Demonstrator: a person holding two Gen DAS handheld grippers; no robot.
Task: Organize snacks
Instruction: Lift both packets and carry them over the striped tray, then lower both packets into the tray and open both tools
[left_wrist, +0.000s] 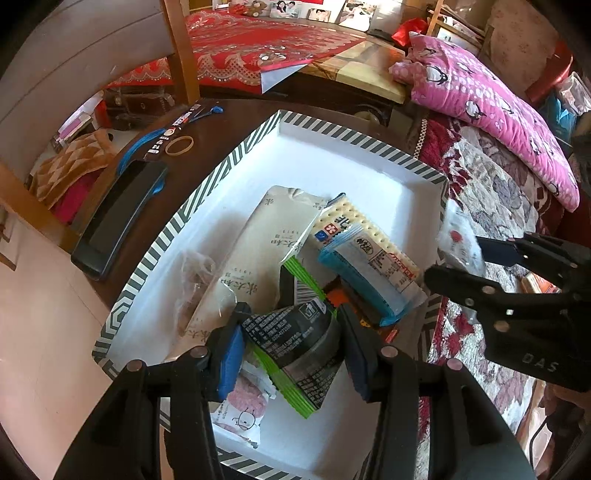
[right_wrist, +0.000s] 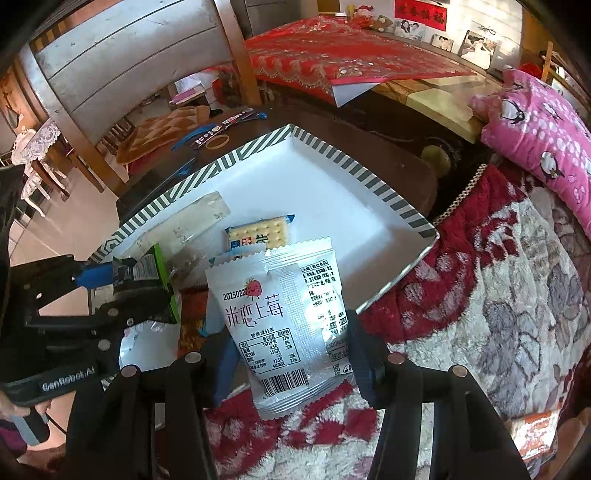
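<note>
Two hands: each one holds a snack pack over the striped box (left_wrist: 236, 162), which sits on the dark table (left_wrist: 207, 122).
Left gripper (left_wrist: 291, 347): its fingers are clamped on the black and green pack (left_wrist: 295, 347), low over the near part of the box.
Right gripper (right_wrist: 291, 354): its fingers are clamped on the clear strawberry pack (right_wrist: 284, 314), above the near right edge of the box and the red and white blanket (right_wrist: 480, 314).
Already in the box: a long pale pack (left_wrist: 258, 251), a blue cracker pack (left_wrist: 362, 254) and a pink pack (left_wrist: 243, 402).
How to do it well: I think each pack should go down flat on a bare white spot, one hand at a time, so the hands do not bump. Let go only when the pack is low.
Strawberry pack direction: its long side runs away from the camera, barcode end near, jagged top end far, toward the box.
Black and green pack direction: it is tilted, with its long side running from far left to near right.
</note>
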